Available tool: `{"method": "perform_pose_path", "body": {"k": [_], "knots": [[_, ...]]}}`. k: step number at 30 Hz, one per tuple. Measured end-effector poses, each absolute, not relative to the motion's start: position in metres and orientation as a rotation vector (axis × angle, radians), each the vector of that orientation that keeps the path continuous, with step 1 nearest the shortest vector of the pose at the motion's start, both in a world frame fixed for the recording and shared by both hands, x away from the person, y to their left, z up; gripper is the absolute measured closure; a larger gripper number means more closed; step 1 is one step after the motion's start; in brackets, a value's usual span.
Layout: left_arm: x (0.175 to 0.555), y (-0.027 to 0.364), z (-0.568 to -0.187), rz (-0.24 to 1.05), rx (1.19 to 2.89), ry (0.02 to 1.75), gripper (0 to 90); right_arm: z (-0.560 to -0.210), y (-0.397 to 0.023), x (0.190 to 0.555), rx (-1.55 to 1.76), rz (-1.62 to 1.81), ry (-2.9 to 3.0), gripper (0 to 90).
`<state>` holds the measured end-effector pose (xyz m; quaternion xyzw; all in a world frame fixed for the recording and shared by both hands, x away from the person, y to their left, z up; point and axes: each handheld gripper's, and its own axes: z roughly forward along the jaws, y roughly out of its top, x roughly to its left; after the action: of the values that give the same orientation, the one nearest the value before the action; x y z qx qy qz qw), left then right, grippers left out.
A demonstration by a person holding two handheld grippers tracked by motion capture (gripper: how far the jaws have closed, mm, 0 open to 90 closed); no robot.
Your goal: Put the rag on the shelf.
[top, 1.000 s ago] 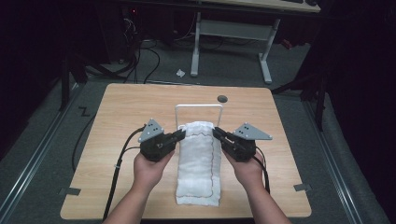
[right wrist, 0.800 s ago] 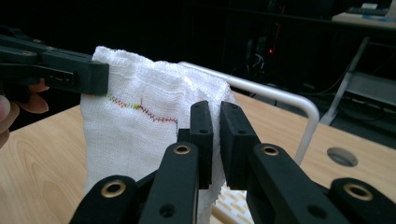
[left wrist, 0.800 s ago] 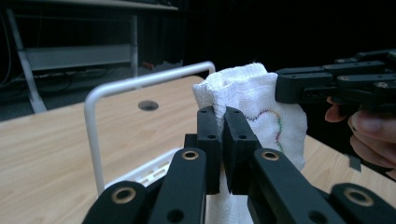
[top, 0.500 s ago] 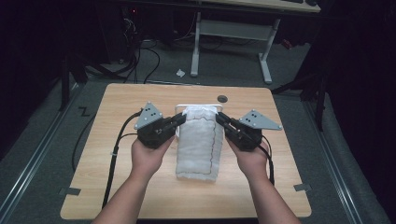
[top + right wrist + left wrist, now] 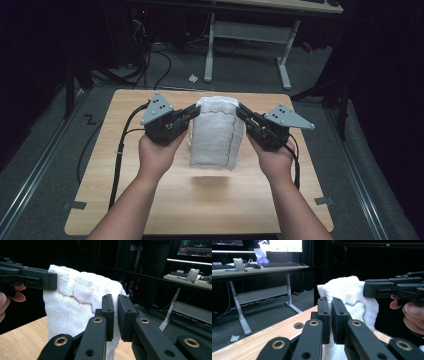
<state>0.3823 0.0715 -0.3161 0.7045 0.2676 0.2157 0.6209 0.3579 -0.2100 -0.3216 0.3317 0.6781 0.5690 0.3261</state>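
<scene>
- One white towel (image 5: pixel 216 134) hangs in the air between the two grippers, lifted clear of the wooden table (image 5: pixel 150 210); its shadow lies on the wood below it.
- Two grippers hold it, one at each upper corner. The left gripper (image 5: pixel 191 113) is clamped on the towel's upper left corner, and the right gripper (image 5: pixel 242 112) on its upper right corner.
- In the left gripper view the two black jaws stand pressed close together with the cloth pinched between them; the towel (image 5: pixel 348 300) rises just past their tips and drops below them.
- In the right gripper view the jaws are likewise squeezed nearly together on the cloth's edge, with the towel (image 5: pixel 75 307) hanging just beyond and to their left.
- One thin line of coloured stitching (image 5: pixel 75 298) runs across the towel, between the two grip points.
- Two hands carry the tools: the left hand (image 5: pixel 159 152) under the left gripper and the right hand (image 5: pixel 276 160) under the right gripper, both forearms coming in from the near edge.
- Each gripper bears one grey three-cornered plate (image 5: pixel 156 107) on top, two in all, and one black cable (image 5: pixel 120 150) trails from each.
- One round hole (image 5: pixel 298 325) shows in the tabletop, beyond the left gripper's jaws.
- One desk (image 5: pixel 249 267) stands well beyond the table, past the left gripper, with one keyboard (image 5: pixel 280 264) on it.
</scene>
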Motion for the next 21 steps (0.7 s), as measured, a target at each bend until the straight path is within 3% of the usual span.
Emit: {"method": "perform_pose_path", "body": {"k": [21], "knots": [[0.418,0.071,-0.299,0.522,1.594,0.623,86.7,-0.298,-0.212,0.386,0.911,1.508,1.741,84.5]]}}
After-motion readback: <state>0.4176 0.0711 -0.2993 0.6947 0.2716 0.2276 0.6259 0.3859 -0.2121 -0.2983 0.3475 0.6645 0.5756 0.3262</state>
